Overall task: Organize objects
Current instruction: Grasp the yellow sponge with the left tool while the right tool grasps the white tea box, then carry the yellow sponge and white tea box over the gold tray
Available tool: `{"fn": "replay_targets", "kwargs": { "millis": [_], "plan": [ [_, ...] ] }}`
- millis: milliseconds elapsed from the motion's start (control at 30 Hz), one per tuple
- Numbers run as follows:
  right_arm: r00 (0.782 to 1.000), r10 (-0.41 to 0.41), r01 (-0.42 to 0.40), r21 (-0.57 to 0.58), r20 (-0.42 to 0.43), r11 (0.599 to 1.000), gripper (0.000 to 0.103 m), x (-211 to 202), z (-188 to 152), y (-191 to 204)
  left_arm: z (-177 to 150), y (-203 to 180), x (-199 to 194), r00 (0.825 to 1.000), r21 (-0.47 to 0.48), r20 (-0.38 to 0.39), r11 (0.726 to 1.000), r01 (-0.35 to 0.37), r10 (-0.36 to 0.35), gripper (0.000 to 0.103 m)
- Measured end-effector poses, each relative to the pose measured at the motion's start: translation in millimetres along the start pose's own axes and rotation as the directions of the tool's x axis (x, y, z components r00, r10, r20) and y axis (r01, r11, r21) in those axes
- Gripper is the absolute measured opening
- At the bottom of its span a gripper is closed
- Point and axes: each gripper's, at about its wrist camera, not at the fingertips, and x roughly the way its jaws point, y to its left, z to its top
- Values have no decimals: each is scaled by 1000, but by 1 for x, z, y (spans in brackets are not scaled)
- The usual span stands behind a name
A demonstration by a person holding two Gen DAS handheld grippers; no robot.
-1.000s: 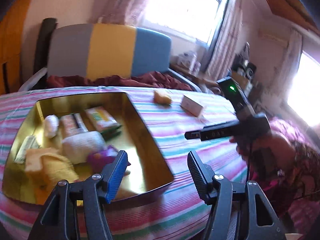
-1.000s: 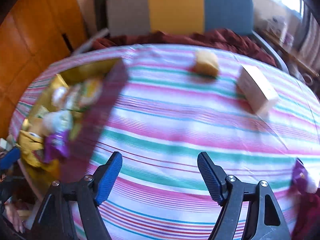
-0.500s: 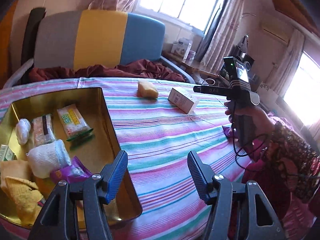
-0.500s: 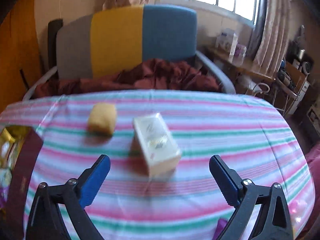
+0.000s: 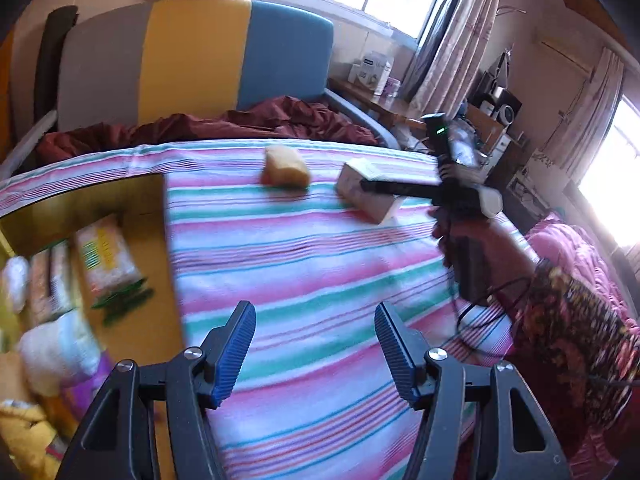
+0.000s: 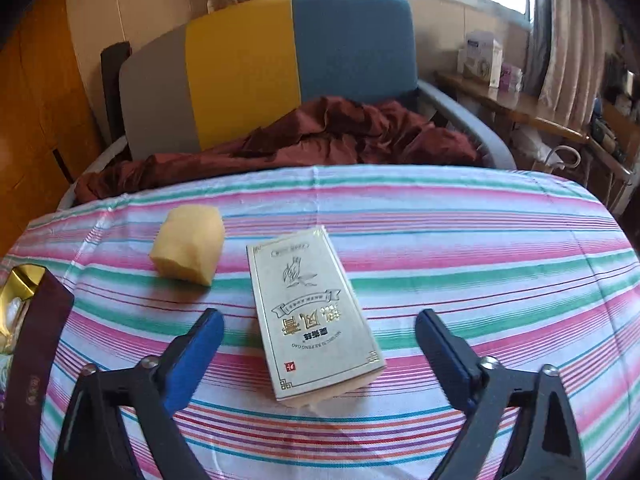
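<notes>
A cream box with gold print (image 6: 312, 316) lies flat on the striped tablecloth, between the wide-open fingers of my right gripper (image 6: 318, 350), not touched. A yellow sponge-like block (image 6: 188, 244) sits just left of it. In the left wrist view the box (image 5: 366, 196) and the block (image 5: 285, 166) lie at the far side, with the right gripper tool (image 5: 452, 192) reaching over the box. My left gripper (image 5: 316, 346) is open and empty above the cloth. A gold tin tray (image 5: 156, 276) at left holds several snack packets and cloths.
A chair with grey, yellow and blue back (image 6: 264, 68) and a dark red cloth (image 6: 320, 136) stands behind the table. The tray's dark outer wall (image 6: 36, 344) shows at the left edge. A side shelf with boxes (image 6: 484, 64) stands at right.
My right gripper has swung from the tray side to the box and closed in so the box lies between its fingers. My left gripper has drifted right, away from the tray.
</notes>
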Motion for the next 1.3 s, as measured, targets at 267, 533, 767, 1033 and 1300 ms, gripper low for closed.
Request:
{"fn": "replay_targets", "kwargs": {
  "millis": [267, 533, 767, 1033, 1300],
  "plan": [
    [984, -66, 73, 38, -166, 997, 52, -2, -12, 1, 62, -13, 58, 998, -36, -7, 997, -67, 67, 63],
    [973, -47, 77, 126, -228, 989, 52, -11, -23, -20, 130, 4, 155, 978, -115, -81, 973, -202, 193, 63],
    [974, -30, 61, 134, -223, 989, 52, -7, -18, -19, 163, 14, 207, 963, -138, -82, 954, -266, 257, 63],
    [974, -12, 52, 171, -227, 984, 52, -5, -16, -22, 158, 21, 238, 948, -87, -75, 945, -316, 310, 54],
    [977, 0, 41, 191, -212, 981, 52, -7, -16, -25, 130, 19, 214, 956, -70, -10, 953, -295, 295, 50]
  ]
}}
